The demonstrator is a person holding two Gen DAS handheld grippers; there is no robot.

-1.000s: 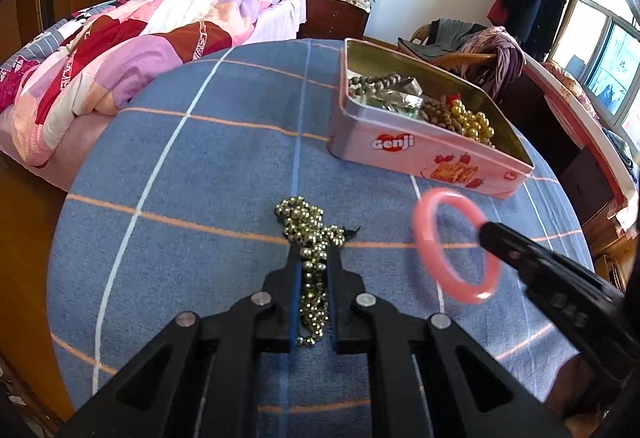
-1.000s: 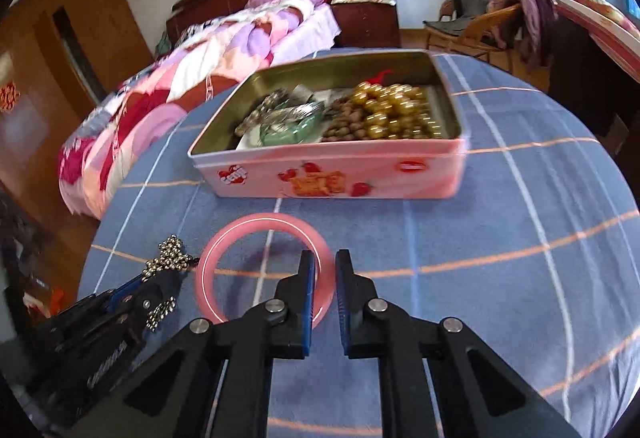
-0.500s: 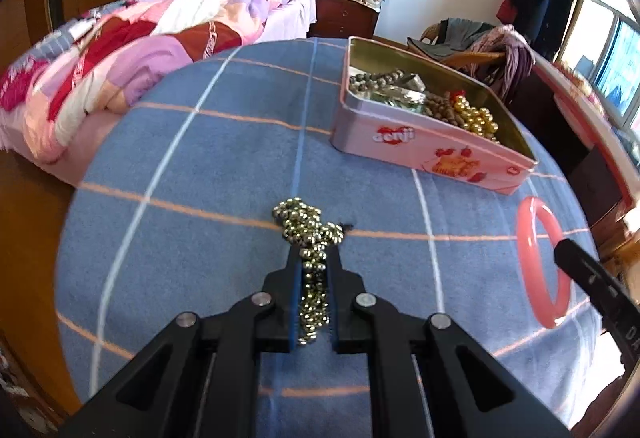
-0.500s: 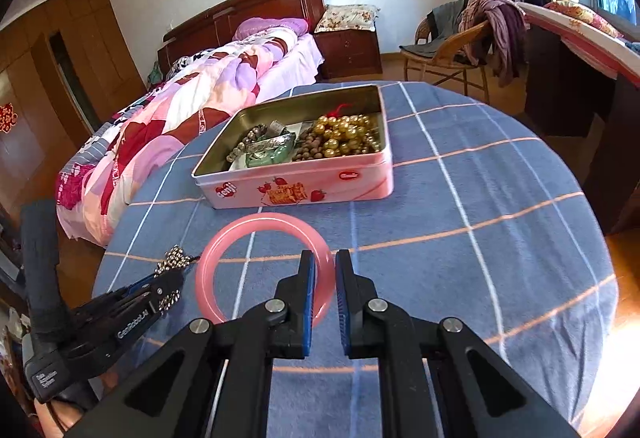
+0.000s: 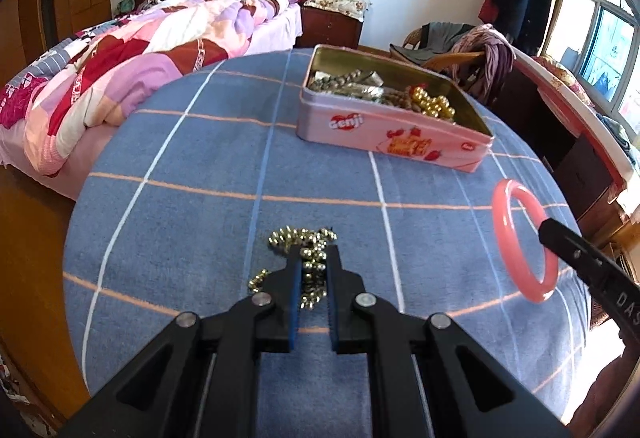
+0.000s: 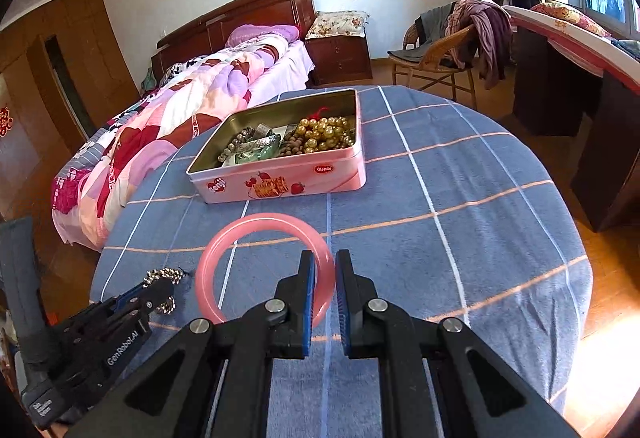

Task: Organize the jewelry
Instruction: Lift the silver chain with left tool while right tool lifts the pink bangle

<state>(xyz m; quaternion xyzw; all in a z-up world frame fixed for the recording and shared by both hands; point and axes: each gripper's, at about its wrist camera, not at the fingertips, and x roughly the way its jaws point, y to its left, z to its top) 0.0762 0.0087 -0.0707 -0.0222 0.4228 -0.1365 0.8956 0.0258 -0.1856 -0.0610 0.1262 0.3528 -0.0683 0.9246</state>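
My left gripper (image 5: 314,258) is shut on a gold bead necklace (image 5: 304,238), which bunches at the fingertips above the blue checked tablecloth (image 5: 200,158). My right gripper (image 6: 325,262) is shut on a pink bangle (image 6: 240,238), held above the cloth; the bangle also shows in the left wrist view (image 5: 516,238). An open pink tin (image 6: 280,182) holds gold beads, brown beads and other jewelry at the far side of the table; it also shows in the left wrist view (image 5: 384,134). The left gripper and necklace (image 6: 164,278) appear at lower left in the right wrist view.
The round table (image 6: 480,198) drops off on all sides. A bed with a patchwork quilt (image 6: 180,110) lies beyond it on the left. A wicker chair with clothes (image 6: 452,54) and a dark desk (image 6: 560,78) stand on the right.
Both grippers have risen and pulled back from the tin, each keeping its hold. The necklace now bunches closer to the left fingertips.
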